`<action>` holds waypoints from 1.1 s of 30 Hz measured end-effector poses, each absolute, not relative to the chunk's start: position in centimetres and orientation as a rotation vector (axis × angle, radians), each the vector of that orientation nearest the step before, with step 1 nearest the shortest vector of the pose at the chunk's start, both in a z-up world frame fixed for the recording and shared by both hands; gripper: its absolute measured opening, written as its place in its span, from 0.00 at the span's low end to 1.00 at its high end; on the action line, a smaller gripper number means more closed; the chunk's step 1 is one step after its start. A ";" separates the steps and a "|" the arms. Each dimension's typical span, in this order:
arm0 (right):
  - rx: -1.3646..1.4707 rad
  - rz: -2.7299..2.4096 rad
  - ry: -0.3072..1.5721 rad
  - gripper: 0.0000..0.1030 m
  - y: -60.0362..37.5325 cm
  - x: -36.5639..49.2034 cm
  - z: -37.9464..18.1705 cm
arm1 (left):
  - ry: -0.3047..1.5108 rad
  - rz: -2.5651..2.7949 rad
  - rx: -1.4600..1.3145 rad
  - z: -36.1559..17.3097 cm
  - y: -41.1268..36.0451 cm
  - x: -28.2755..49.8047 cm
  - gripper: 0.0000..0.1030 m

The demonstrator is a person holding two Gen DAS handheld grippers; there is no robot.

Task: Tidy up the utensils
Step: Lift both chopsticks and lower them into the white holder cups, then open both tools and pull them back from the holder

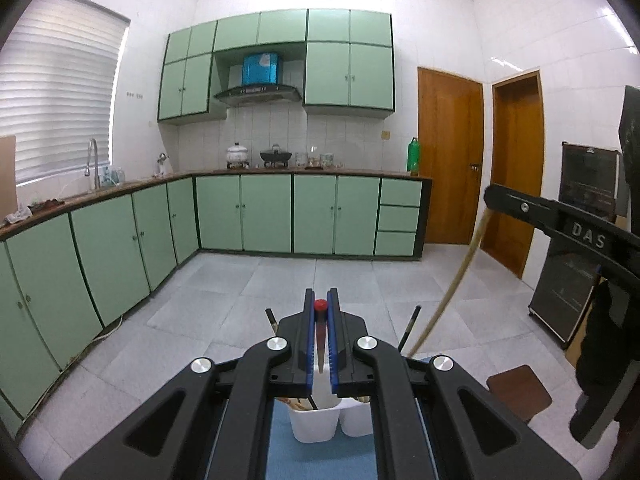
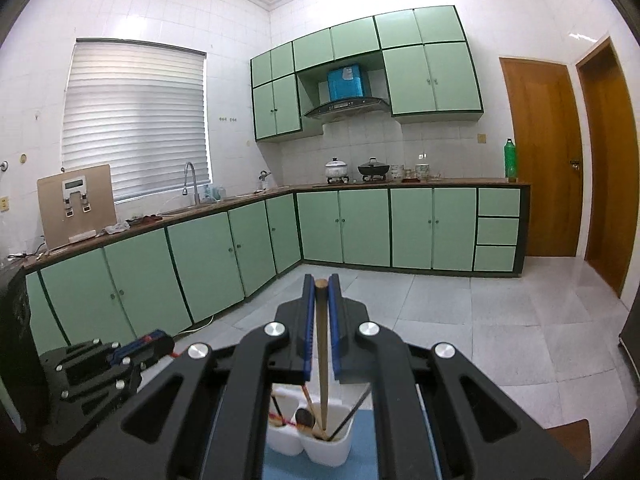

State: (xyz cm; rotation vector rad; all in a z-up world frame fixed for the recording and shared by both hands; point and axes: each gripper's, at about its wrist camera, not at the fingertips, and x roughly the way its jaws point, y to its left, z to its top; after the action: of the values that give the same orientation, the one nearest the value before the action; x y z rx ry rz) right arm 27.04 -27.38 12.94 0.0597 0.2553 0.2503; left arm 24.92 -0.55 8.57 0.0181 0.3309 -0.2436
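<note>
Left gripper [image 1: 321,312] pinches a red-tipped utensil [image 1: 320,320], right gripper [image 2: 321,300] a tan stick [image 2: 321,344]; white holder [image 2: 320,446] at six o'clock is part-filled, both still to drop

Both grippers [image 1: 321,300] [image 2: 321,284] are black, with blue pads, silver screws and white "DAS" lettering.

Glossy white plastic utensil holder [image 2: 316,448]

Right tongs [image 2: 321,286] clamping tan utensil handle [image 2: 321,344], white holder [image 2: 312,440] below
</note>
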 end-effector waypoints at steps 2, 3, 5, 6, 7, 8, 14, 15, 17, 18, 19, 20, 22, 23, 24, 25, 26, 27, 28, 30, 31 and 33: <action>0.053 0.244 0.268 0.06 -27.2 28.2 11.8 | 0.354 -0.248 0.013 7.7 -0.5 25.8 0.05; 0.044 0.238 0.279 0.06 -27.0 28.9 11.1 | 0.369 -0.249 0.010 7.2 -0.5 26.3 0.05; 0.029 0.234 0.304 0.06 -26.6 29.9 9.9 | 0.393 -0.250 0.012 6.3 -0.5 27.2 0.05; 0.025 0.235 0.318 0.06 -26.3 30.4 9.2 | 0.404 -0.250 0.012 5.9 -0.5 27.6 0.05; 0.022 0.234 0.327 0.06 -26.0 30.8 8.8 | 0.416 -0.249 0.010 5.4 -0.2 28.2 0.05; 0.019 0.232 0.343 0.06 -25.9 31.3 8.1 | 0.425 -0.250 0.007 5.1 -0.3 28.5 0.05; 0.016 0.249 0.468 0.07 -25.0 33.6 4.2 | 0.497 -0.255 -0.001 2.6 -0.4 30.7 0.05; 0.012 0.249 0.495 0.07 -24.9 34.0 3.4 | 0.511 -0.257 -0.004 2.1 -0.4 31.0 0.05; 0.009 0.244 0.520 0.07 -24.7 34.0 2.4 | 0.533 -0.260 -0.004 1.2 -0.5 31.5 0.05; 0.015 0.244 0.529 0.08 -24.9 33.8 2.0 | 0.544 -0.261 -0.005 0.8 -0.5 31.7 0.05; 0.024 0.244 0.531 0.10 -25.0 33.5 1.9 | 0.549 -0.262 -0.008 0.7 -0.3 31.8 0.05; 0.034 0.243 0.525 0.11 -25.1 33.0 1.9 | 0.551 -0.265 -0.013 0.5 -0.2 31.7 0.06; 0.058 0.234 0.503 0.21 -25.6 31.7 2.1 | 0.541 -0.265 -0.025 0.6 0.2 31.2 0.07; 0.069 0.225 0.489 0.28 -26.0 30.9 2.4 | 0.531 -0.267 -0.030 0.8 0.4 30.7 0.09; 0.081 0.221 0.477 0.29 -26.4 30.1 2.6 | 0.514 -0.268 -0.033 1.1 0.7 30.0 0.12; 0.089 0.220 0.469 0.30 -26.8 29.5 2.8 | 0.500 -0.264 -0.033 1.4 1.0 29.4 0.16; 0.101 0.218 0.461 0.32 -27.2 28.6 2.9 | 0.490 -0.259 -0.033 1.6 1.2 29.1 0.19; 0.109 0.216 0.456 0.34 -27.6 27.6 3.0 | 0.475 -0.255 -0.035 1.9 1.4 28.3 0.25; 0.116 0.214 0.451 0.37 -28.0 26.7 3.0 | 0.462 -0.250 -0.039 2.2 1.6 27.5 0.31; 0.123 0.211 0.444 0.44 -28.7 24.8 2.8 | 0.443 -0.242 -0.040 2.5 2.0 25.9 0.41; 0.126 0.207 0.442 0.49 -28.9 23.9 2.7 | 0.437 -0.238 -0.038 2.5 2.1 25.3 0.45; 0.140 0.195 0.445 0.55 -29.4 21.9 2.2 | 0.425 -0.232 -0.031 2.3 2.3 23.3 0.50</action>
State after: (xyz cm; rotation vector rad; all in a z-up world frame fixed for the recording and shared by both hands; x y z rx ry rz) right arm 21.91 -29.45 2.19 0.1396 0.4454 0.1949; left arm 23.33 2.29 2.31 -0.0308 0.4254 -0.2322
